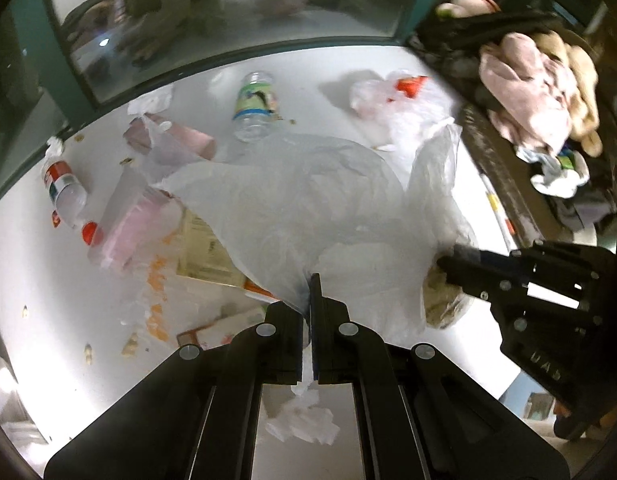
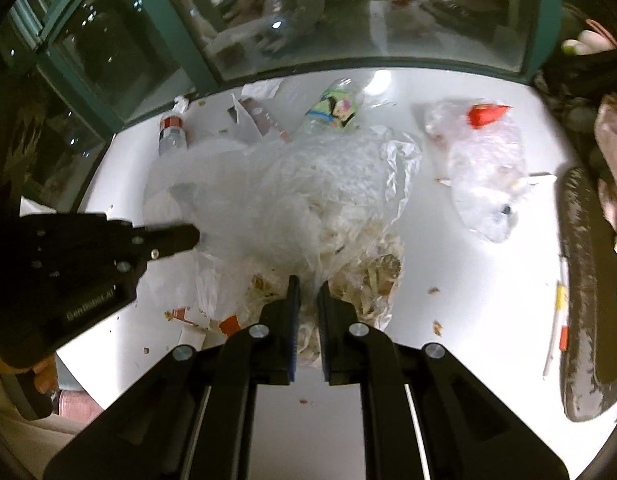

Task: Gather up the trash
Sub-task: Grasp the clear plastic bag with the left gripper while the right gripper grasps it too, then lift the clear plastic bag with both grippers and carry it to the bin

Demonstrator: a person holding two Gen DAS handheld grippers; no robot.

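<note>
A large clear plastic bag point(image 1: 308, 200) lies spread on the white table point(image 1: 48, 300). My left gripper point(image 1: 311, 292) is shut on the bag's near edge; the film bunches between its fingers. It shows from the side in the right wrist view point(image 2: 188, 238). My right gripper point(image 2: 307, 296) is shut on a crumpled bundle of plastic and food scraps point(image 2: 368, 276) at the bag's right side; it also shows in the left wrist view point(image 1: 452, 258). Trash lies around: a green-label bottle point(image 1: 254, 102), a red-label bottle point(image 1: 64, 188), a pink cup point(image 1: 128, 224), a small bag with red packet point(image 1: 392, 98).
A glass pane in a teal frame point(image 1: 228, 56) borders the table's far edge. A dark chair with pink and tan clothes point(image 1: 540, 92) stands at the right. Paper cartons point(image 1: 204, 248), crumbs and orange bits lie at the left front. A striped straw point(image 2: 558, 320) lies near the right edge.
</note>
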